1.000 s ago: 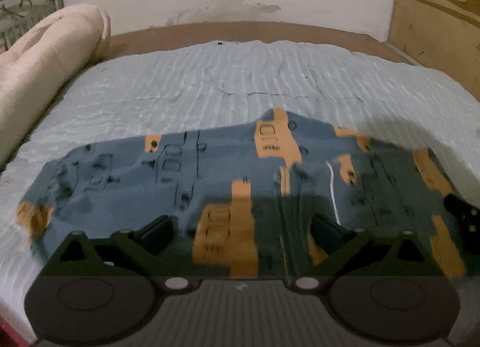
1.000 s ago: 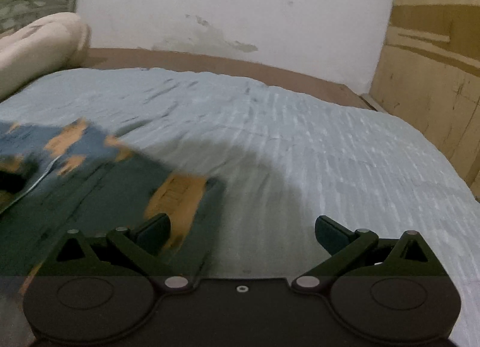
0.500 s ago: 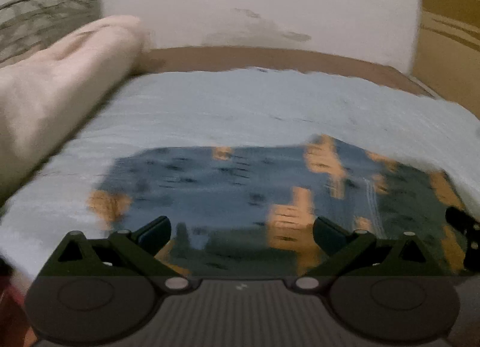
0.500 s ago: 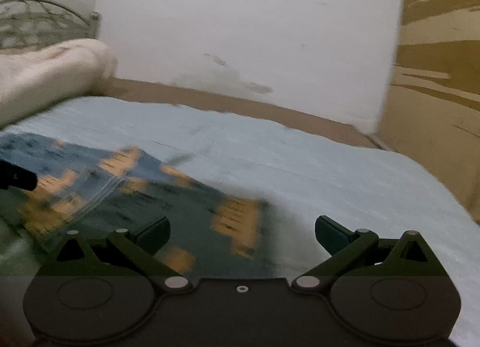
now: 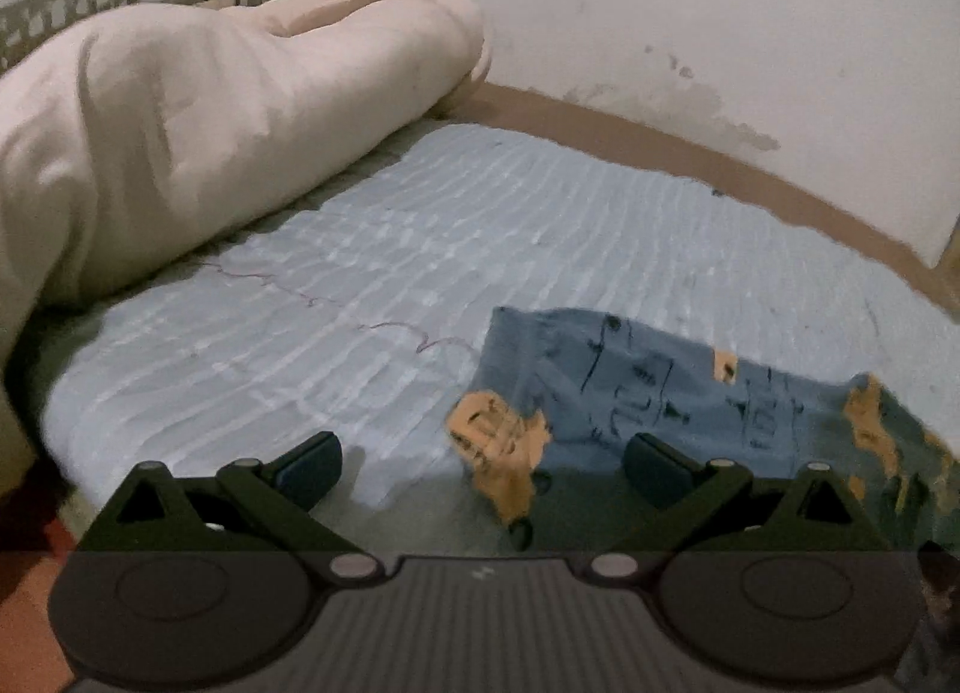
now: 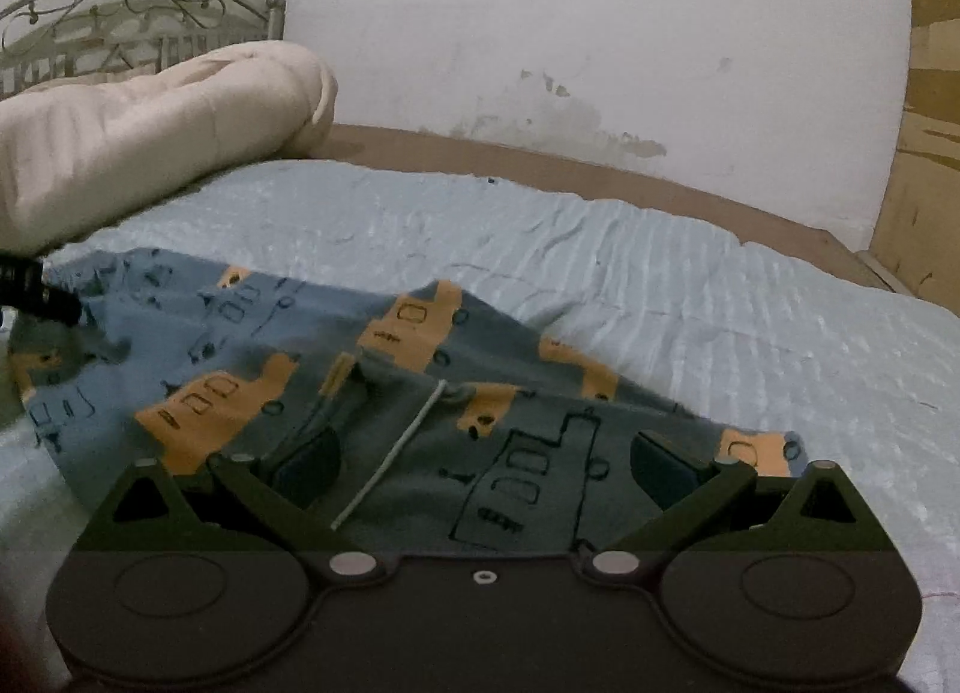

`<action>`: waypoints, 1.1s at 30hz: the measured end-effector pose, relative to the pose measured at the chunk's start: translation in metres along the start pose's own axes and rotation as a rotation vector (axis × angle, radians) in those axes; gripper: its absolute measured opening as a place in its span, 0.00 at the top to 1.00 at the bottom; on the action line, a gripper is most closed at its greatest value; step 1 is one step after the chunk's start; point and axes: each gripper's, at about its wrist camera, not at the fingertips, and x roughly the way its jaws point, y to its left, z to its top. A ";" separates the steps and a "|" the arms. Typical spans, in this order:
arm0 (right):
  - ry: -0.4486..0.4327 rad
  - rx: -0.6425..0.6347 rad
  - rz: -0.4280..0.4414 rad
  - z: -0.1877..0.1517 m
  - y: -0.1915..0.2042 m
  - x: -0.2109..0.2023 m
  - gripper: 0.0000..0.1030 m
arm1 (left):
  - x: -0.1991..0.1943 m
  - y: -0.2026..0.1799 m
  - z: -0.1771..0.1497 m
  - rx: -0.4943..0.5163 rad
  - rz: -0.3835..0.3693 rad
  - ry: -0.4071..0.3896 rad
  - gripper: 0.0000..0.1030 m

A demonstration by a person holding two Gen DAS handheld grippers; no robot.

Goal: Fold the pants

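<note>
Pants [image 6: 336, 369], blue with orange blocks, lie spread on the pale blue bedsheet [image 6: 690, 297]; left gripper [image 5: 480, 462] hovers fingers apart over their end at 3 o'clock, right gripper [image 6: 483, 462] fingers apart above them, cream duvet [image 5: 198, 135] at 10 o'clock

A rolled cream comforter [image 5: 198, 141] is lying along the left side of the bed, resting on the pale blue ribbed sheet [image 5: 420, 249]. Behind it an ornate metal headboard [image 6: 120, 27] is standing against a stained white wall [image 6: 570, 33], and a brown bed frame [image 5: 690, 153] is edging the mattress.
</note>
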 end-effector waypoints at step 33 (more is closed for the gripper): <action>-0.028 0.042 0.017 -0.013 -0.005 0.006 0.01 | 0.009 0.026 -0.003 -0.294 -0.143 -0.012 0.82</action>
